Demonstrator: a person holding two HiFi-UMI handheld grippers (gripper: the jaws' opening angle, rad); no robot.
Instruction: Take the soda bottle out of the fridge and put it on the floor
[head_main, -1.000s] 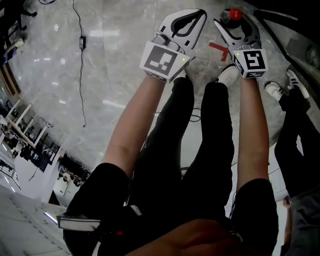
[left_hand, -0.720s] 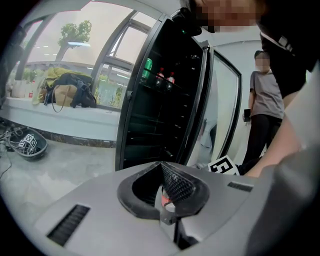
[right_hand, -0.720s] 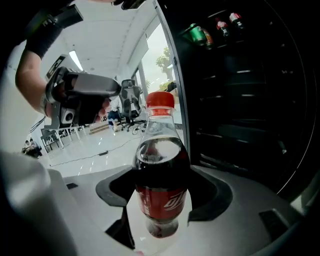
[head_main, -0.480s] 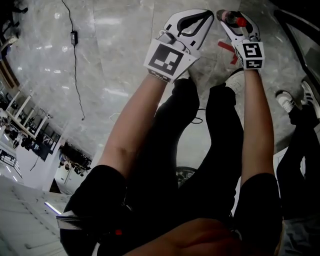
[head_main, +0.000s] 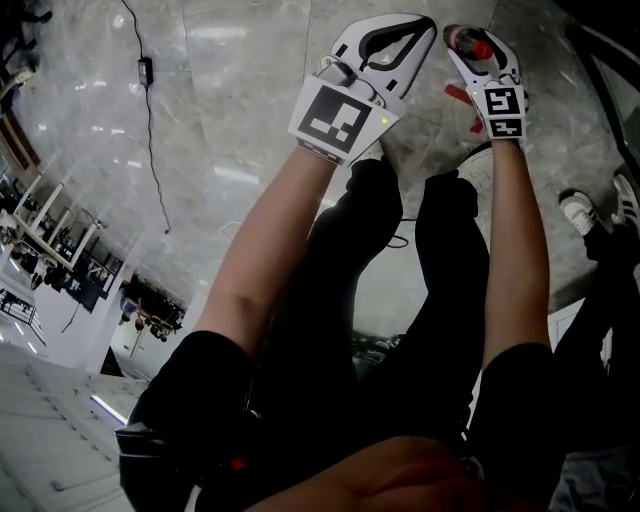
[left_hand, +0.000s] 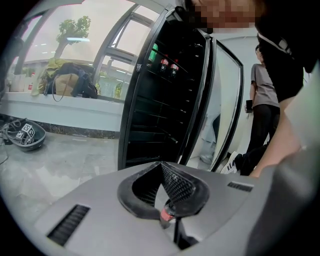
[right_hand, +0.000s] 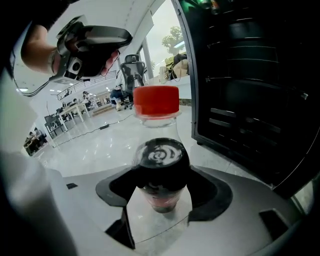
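Observation:
The soda bottle (right_hand: 159, 150) has a red cap (right_hand: 156, 102) and dark drink inside. My right gripper (right_hand: 160, 175) is shut on its body, below the neck. In the head view the right gripper (head_main: 462, 45) holds the bottle (head_main: 468, 40) low over the grey marble floor (head_main: 230, 120), at the top right. I cannot tell whether the bottle's base touches the floor. My left gripper (head_main: 428, 25) hangs just left of it, shut and empty. In the left gripper view, the left gripper (left_hand: 161, 167) has its jaws together at the tips. The black fridge (left_hand: 160, 100) stands open ahead.
The fridge door (left_hand: 227, 100) is swung open to the right, and bottles (left_hand: 167, 65) remain on an upper shelf. A bystander (left_hand: 262, 110) stands beyond the door; their shoes (head_main: 580, 210) show at right. A red tape mark (head_main: 462, 95) and a cable (head_main: 150, 120) lie on the floor.
My right gripper with the bottle has drifted slightly right and farther from me. The left gripper has stayed shut, nearly in place. The bystander's shoes slid toward the right edge.

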